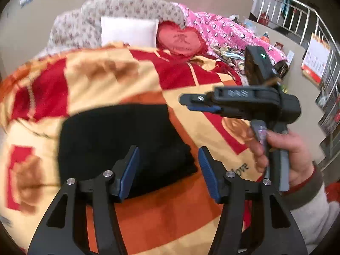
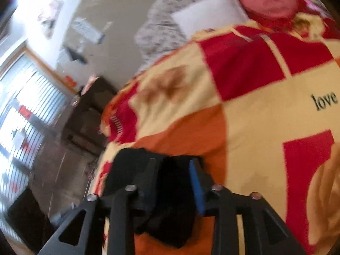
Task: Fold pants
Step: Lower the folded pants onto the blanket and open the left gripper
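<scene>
Black pants (image 1: 119,144), soft folded slab on plush checked blanket (image 1: 119,78), ahead of left gripper (image 1: 169,171), jaws apart; right gripper (image 2: 172,182) jaws apart, empty.

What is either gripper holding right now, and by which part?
Nothing. The left gripper is open over the folded black pants on the blanket; the right gripper has no cloth in it.

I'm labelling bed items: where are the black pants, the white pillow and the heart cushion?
black pants (image 1: 119,140), left wrist view, middle of the folded stack
white pillow (image 1: 128,31), left wrist view, its centre
heart cushion (image 1: 180,39), left wrist view, its centre
</scene>
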Motion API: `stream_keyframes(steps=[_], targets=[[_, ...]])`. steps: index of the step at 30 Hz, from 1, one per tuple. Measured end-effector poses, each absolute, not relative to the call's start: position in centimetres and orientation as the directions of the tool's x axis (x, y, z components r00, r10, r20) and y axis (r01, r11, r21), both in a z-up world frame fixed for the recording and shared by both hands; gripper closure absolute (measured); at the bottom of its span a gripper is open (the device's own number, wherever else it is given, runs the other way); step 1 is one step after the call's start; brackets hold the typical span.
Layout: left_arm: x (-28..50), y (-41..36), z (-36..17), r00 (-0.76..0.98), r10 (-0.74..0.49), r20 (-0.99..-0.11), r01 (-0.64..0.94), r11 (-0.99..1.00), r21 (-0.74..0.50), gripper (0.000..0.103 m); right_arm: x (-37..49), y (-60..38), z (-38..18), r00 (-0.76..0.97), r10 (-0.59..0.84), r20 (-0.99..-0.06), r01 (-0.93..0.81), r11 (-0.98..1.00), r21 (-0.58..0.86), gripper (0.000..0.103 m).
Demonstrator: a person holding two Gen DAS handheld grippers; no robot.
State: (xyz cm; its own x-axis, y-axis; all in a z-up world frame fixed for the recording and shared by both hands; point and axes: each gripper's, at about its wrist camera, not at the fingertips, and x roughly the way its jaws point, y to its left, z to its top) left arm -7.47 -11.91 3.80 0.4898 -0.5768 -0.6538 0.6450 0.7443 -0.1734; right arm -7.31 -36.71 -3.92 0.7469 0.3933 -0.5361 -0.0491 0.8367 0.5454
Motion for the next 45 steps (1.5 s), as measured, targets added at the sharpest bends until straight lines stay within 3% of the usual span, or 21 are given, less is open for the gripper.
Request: stream_keyframes(steps=[4, 9, 11, 13, 16, 18, 26, 32, 36, 38, 41, 43, 45], targets=[[-6.2, -9.9, 4.0, 0.6, -0.447, -0.663, 0.561, 0.826, -0.05, 0.045, -8.3, -33.5, -3.9, 0.705, 0.46, -0.541, -0.157, 0.844, 0.513, 0.062], [-2.6, -8.0, 1.0, 0.607, -0.336, -0.72, 0.429, 0.901, -0.059, 0.045, -7.3, -29.9, -6.8, 0.633, 0.421, -0.65, -0.172, 0.895, 0.413, 0.062], [-1.2, -8.4, -1.0, 0.575, -0.318, -0.754, 0.407, 0.91, -0.073, 0.045, -7.1, -28.7, -7.3, 0.646, 0.331, -0.687, -0.167, 0.941, 0.296, 0.072], [-0.9, -9.2, -2.2, 0.577, -0.301, -0.76, 0.396, 0.916, -0.062, 0.045, -6.4, -28.6, -7.2, 0.668, 0.278, -0.691, -0.143, 0.958, 0.247, 0.091], [-0.5, -10.6, -2.7, 0.58, -0.304, -0.756, 0.394, 0.917, -0.066, 0.034, -4.8, -28.8, -7.5, 0.671, 0.238, -0.702, -0.129, 0.97, 0.206, 0.095], [-0.3, -11.2, -2.7, 0.581, -0.301, -0.757, 0.396, 0.916, -0.061, 0.033, -4.2, -28.8, -7.3, 0.676, 0.193, -0.711, -0.12, 0.981, 0.152, 0.096], [-0.1, -11.5, -2.4, 0.576, -0.305, -0.759, 0.396, 0.916, -0.068, 0.033, -7.7, -28.1, -4.6, 0.698, 0.23, -0.678, -0.15, 0.973, 0.176, 0.094], [-0.4, -11.7, -2.3, 0.583, -0.281, -0.762, 0.376, 0.925, -0.054, 0.033, -8.3, -26.8, -7.9, 0.627, 0.213, -0.749, -0.179, 0.976, 0.128, 0.094], [-0.7, -11.3, -1.9, 0.582, -0.271, -0.767, 0.361, 0.931, -0.055, 0.033, -8.3, -27.9, -7.7, 0.648, 0.202, -0.734, -0.139, 0.979, 0.147, 0.094], [-0.8, -10.9, -1.7, 0.588, -0.249, -0.77, 0.339, 0.94, -0.045, 0.033, -8.5, -27.6, -6.9, 0.664, 0.13, -0.736, -0.105, 0.991, 0.081, 0.091], [-0.8, -10.2, -1.4, 0.575, -0.264, -0.774, 0.326, 0.942, -0.078, 0.033, -9.0, -28.3, -6.2, 0.68, 0.21, -0.703, -0.12, 0.977, 0.176, 0.088], [-0.8, -9.7, -1.2, 0.581, -0.259, -0.772, 0.311, 0.947, -0.084, 0.033, -9.4, -28.5, -6.0, 0.697, 0.224, -0.681, -0.117, 0.973, 0.201, 0.073], [-1.0, -9.1, -0.8, 0.593, -0.255, -0.764, 0.3, 0.95, -0.085, 0.033, -9.4, -28.4, -6.2, 0.689, 0.229, -0.688, -0.121, 0.972, 0.203, 0.072]])
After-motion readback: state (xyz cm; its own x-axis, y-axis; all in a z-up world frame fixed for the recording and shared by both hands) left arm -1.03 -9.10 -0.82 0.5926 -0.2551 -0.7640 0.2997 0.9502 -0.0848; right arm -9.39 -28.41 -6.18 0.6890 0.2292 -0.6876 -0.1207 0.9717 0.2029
